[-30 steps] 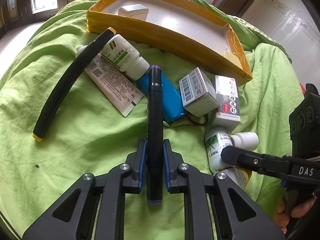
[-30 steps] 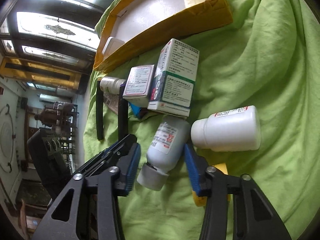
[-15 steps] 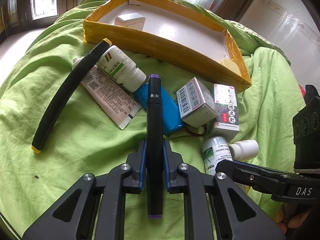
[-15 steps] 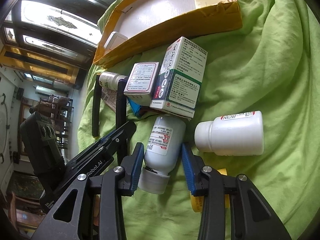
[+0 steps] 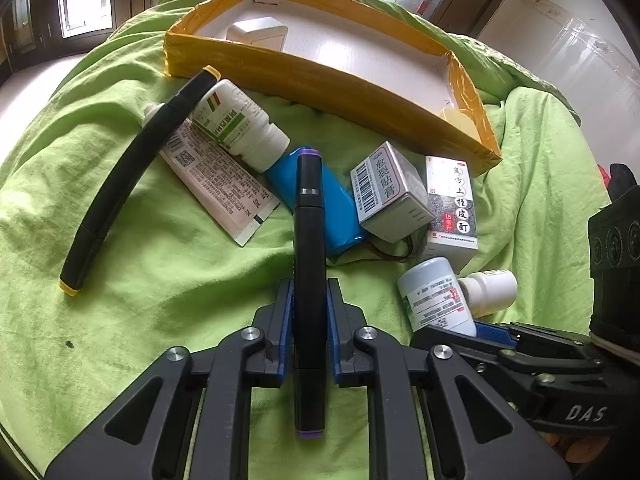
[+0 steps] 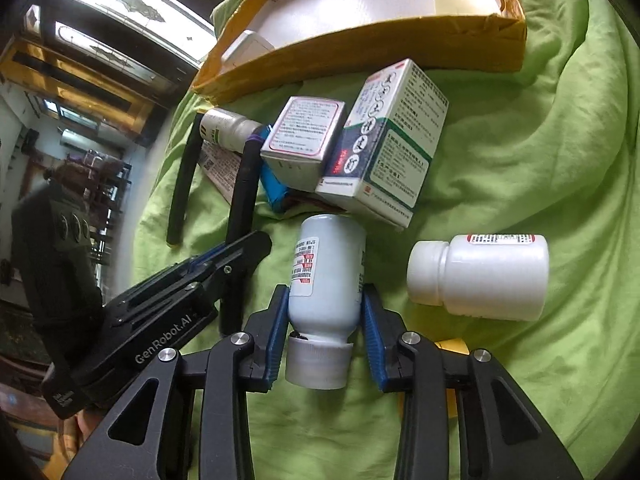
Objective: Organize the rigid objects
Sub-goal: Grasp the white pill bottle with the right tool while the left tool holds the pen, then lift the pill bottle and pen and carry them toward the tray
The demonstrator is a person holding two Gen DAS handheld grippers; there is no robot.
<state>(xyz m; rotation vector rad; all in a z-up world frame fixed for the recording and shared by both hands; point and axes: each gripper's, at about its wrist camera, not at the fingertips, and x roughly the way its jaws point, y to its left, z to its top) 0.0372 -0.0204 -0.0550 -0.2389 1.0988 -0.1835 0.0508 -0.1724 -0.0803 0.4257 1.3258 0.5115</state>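
Matt crinkled green cloth bedsheet (image 5: 132, 280) under everything. My marker (image 5: 309, 240) is matt black plastic; bottle (image 6: 326, 268) is smooth, slightly glossy white plastic with paper label. Tray (image 5: 320, 84) walls: glossy yellow tape. Boxes (image 5: 390, 192) at 2 o'clock: semi-gloss printed card.

A shallow yellow-taped cardboard tray (image 5: 320, 80) lies toward the bed's far edge on the green bedsheet (image 5: 140, 280); a white switch plate (image 5: 256, 36) lies in its far left corner; before the tray's left end a long black yellow-capped marker (image 5: 132, 168) crosses a flattened white printed tube (image 5: 216, 180), with a green-labelled white bottle (image 5: 236, 124) just right; a silver cardboard carton (image 6: 304, 140) and taller white printed carton (image 6: 392, 148) lie side by side mid-bed; a plain white plastic bottle (image 6: 484, 276) lies right, nearer.
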